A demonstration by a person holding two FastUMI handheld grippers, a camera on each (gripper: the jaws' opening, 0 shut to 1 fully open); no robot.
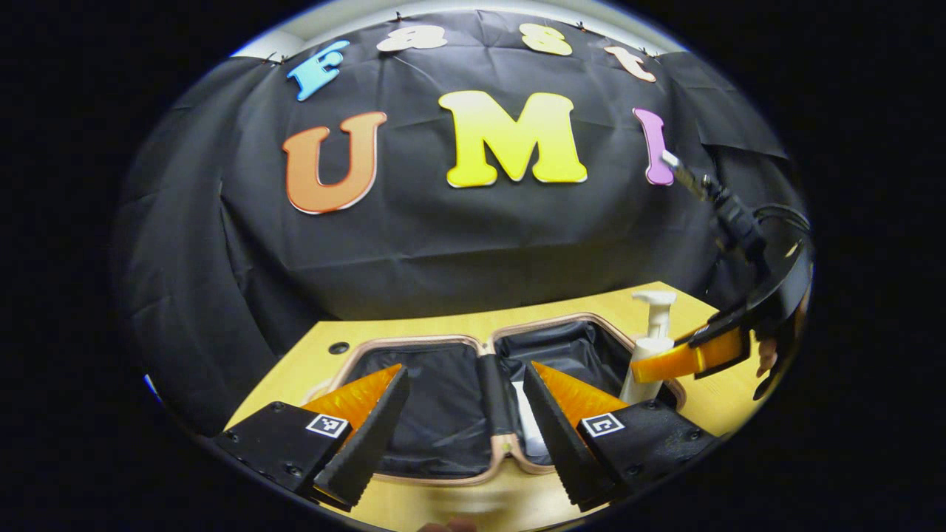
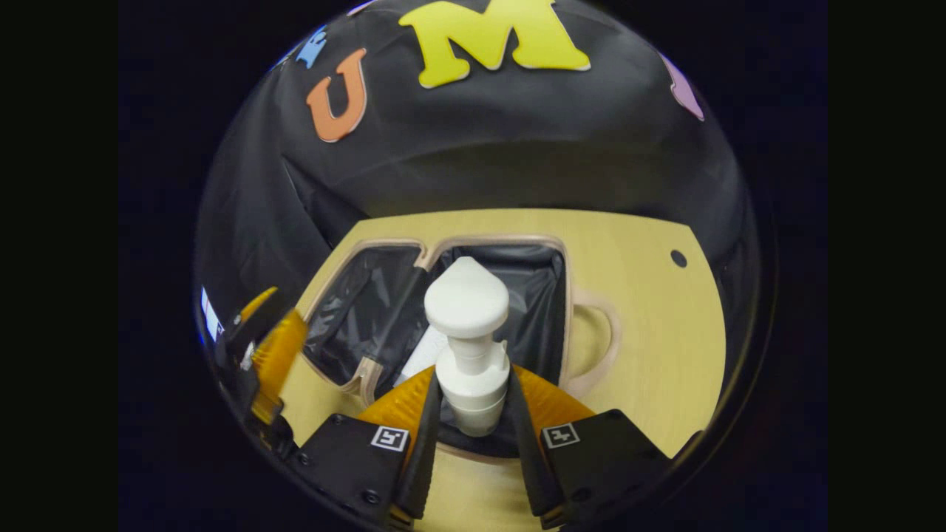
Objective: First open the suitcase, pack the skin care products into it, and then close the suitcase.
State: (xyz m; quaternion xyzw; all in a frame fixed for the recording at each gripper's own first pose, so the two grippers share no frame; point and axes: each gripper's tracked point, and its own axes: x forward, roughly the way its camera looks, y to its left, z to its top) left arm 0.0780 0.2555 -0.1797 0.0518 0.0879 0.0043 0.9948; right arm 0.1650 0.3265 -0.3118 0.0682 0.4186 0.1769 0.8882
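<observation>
The suitcase [image 1: 414, 341] lies open on the table, both black-lined halves facing up inside a pale pink rim [image 2: 488, 241]. A white pump bottle [image 2: 467, 310] stands upright between my right gripper's fingers; the right gripper [image 2: 473, 384] is shut on its neck, holding it over the near edge of the suitcase's right half. In the left gripper view the same bottle [image 1: 655, 318] and the right gripper [image 1: 669, 362] are at the right. My left gripper [image 1: 465, 373] hangs open over the suitcase's hinge with nothing between its fingers. A white item [image 2: 423, 353] lies inside near the hinge.
The yellow wooden table [image 2: 650, 325] has a small round hole [image 2: 678, 258] at its far right and another hole [image 1: 338, 347] at its far left. The suitcase's handle [image 2: 600, 338] sticks out on the right side. Black cloth walls stand behind the table.
</observation>
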